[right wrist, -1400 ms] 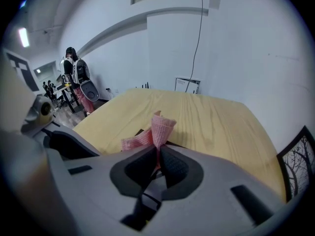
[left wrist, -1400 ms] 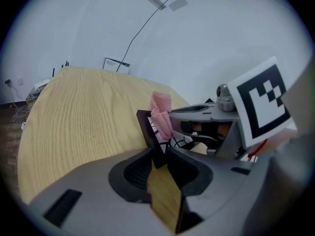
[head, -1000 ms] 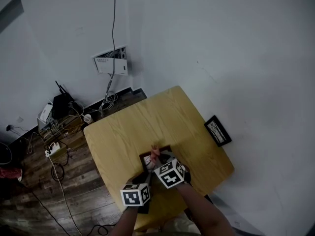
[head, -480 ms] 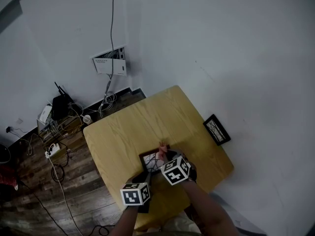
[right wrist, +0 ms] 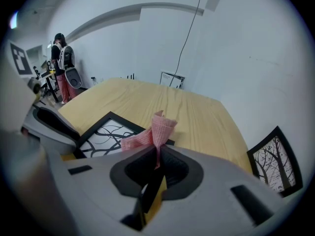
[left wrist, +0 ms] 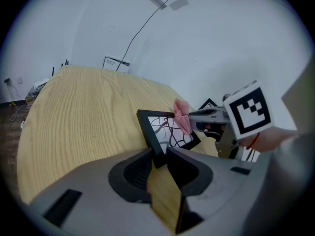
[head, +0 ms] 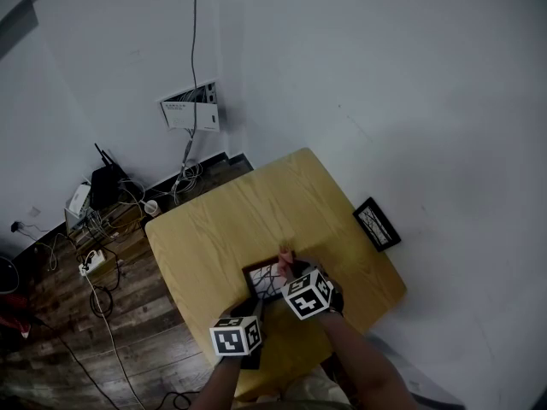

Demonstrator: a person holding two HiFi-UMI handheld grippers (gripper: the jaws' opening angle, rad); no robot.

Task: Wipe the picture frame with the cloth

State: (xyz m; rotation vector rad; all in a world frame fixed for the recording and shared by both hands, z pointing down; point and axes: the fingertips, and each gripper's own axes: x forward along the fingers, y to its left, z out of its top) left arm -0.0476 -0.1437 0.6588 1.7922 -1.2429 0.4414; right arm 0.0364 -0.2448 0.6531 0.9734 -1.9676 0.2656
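Note:
A black picture frame [head: 263, 278] with a branch drawing lies on the wooden table [head: 239, 216] near its front edge. My left gripper [head: 255, 304] is shut on the frame's near corner; in the left gripper view the frame [left wrist: 165, 132] runs out from between the jaws of the left gripper [left wrist: 158, 157]. My right gripper [head: 288, 271] is shut on a pink cloth [head: 284, 260]. That cloth [right wrist: 153, 132] bunches up past the right gripper [right wrist: 157, 154] and rests over the frame's [right wrist: 106, 134] right side. The cloth [left wrist: 183, 117] also shows in the left gripper view.
A second black frame [head: 377, 225] leans by the wall, just off the table's right edge, and shows again as the second frame [right wrist: 273, 163]. Cables, a router and a power strip [head: 92, 259] lie on the wooden floor at left. A person [right wrist: 61, 65] stands far off.
My right gripper has slid the pink cloth to the right across the frame. The left gripper and the frame have stayed put.

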